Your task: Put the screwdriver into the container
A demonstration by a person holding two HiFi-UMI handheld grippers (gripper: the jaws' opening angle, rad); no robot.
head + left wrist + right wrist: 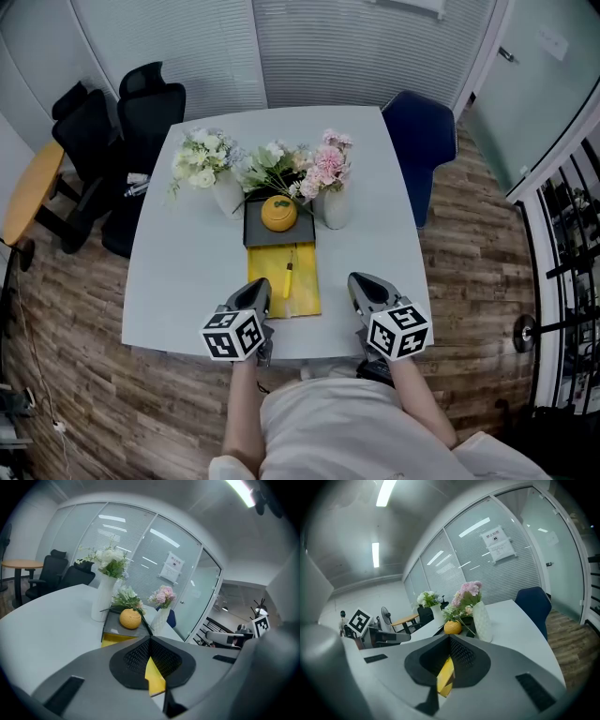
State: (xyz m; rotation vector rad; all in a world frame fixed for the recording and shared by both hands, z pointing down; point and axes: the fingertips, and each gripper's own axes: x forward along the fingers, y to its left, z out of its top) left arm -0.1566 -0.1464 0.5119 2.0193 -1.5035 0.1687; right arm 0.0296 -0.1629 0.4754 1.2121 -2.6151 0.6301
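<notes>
A yellow-handled screwdriver (289,273) lies on a yellow mat (302,294) at the table's front middle. Behind the mat stands a dark square tray (259,234) with a round yellow-orange pot (278,214) on it; the left gripper view also shows this pot (130,618). My left gripper (260,286) hovers at the mat's left edge, its jaws touching at the tips with nothing between them. On the mat's right side my right gripper (360,282) is likewise shut and empty. Both gripper views show only a strip of yellow mat (155,676) (446,675) through the jaws.
Two white vases of flowers (225,192) (336,208) flank the tray at the back. The white table (178,272) has black office chairs (131,122) to its left and a blue chair (420,131) at the far right. Glass walls surround the room.
</notes>
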